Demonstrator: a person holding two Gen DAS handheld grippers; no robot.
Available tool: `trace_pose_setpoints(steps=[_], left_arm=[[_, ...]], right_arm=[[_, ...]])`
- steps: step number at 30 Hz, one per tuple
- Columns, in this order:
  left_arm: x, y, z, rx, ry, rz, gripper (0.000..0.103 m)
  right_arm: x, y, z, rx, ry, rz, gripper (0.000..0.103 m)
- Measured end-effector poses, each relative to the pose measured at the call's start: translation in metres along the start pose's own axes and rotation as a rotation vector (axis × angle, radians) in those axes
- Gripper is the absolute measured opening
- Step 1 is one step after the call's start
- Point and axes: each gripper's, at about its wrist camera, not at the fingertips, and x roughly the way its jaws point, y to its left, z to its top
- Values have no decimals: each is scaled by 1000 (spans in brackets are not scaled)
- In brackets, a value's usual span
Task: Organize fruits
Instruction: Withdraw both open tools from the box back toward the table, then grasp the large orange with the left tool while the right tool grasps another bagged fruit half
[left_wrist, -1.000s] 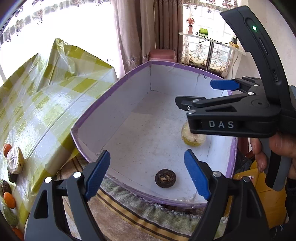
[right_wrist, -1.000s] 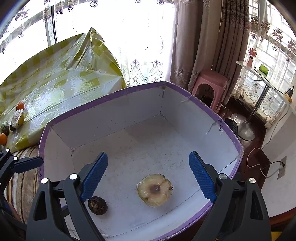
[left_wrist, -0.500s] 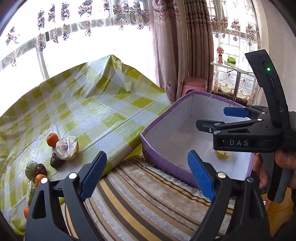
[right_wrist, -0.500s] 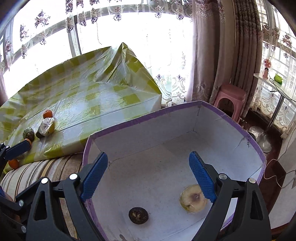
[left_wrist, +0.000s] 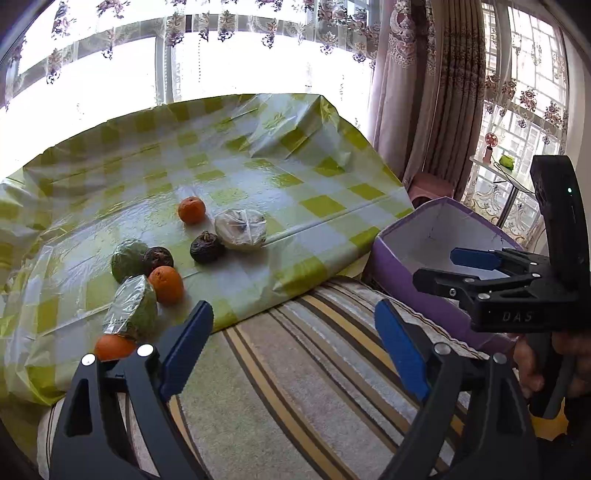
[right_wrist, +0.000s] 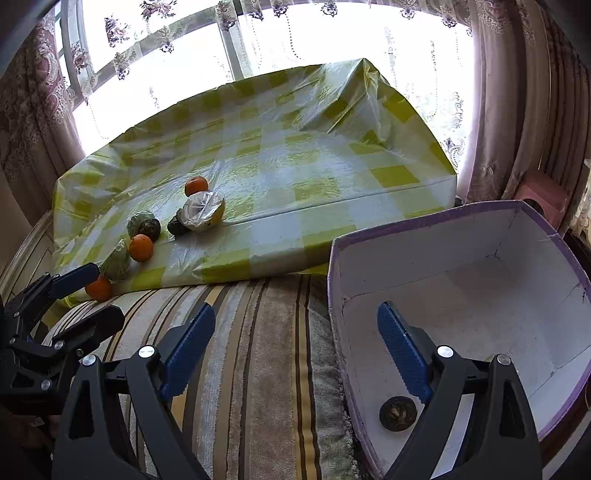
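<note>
Still on the tabletop, the fruits lie in a loose cluster on the green-check cloth, up and to the left of both claws. An orange sits farthest back, just beside a wrapped half whose cut face tilts upward; a dark fruit touches that half's near side. Nearer come a second dark fruit against a wrapped green fruit, a second orange, a wrapped green wedge and a third orange at the cloth's near edge.

The left claw is spread wide with nothing between its pads, and it is the nearer one: the third orange and the wedge lie just past its left finger. The right claw is also wide and empty, and hangs over the striped cushion between cloth and box, well apart from the cluster. I judge the left the natural one for the next pick.

The box holds one dark fruit, partly behind the right claw's finger; the box's near corner is cut off in both views. The third orange is partly hidden by the left claw. What the wrapped green pieces are, I cannot tell through the film.
</note>
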Motion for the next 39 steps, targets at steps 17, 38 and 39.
trace_pose_setpoints(steps=[17,38,39], left_arm=[[-23,112,-28,-275,49,109,80],[14,155,-37,-423,176,56,52],[15,155,-37,-425,179,51,47]], right_arm=[[31,40,-1,-42,56,48,87],[86,72,47,-2,37,64,87],[89,74,51,-3,33,63,87]])
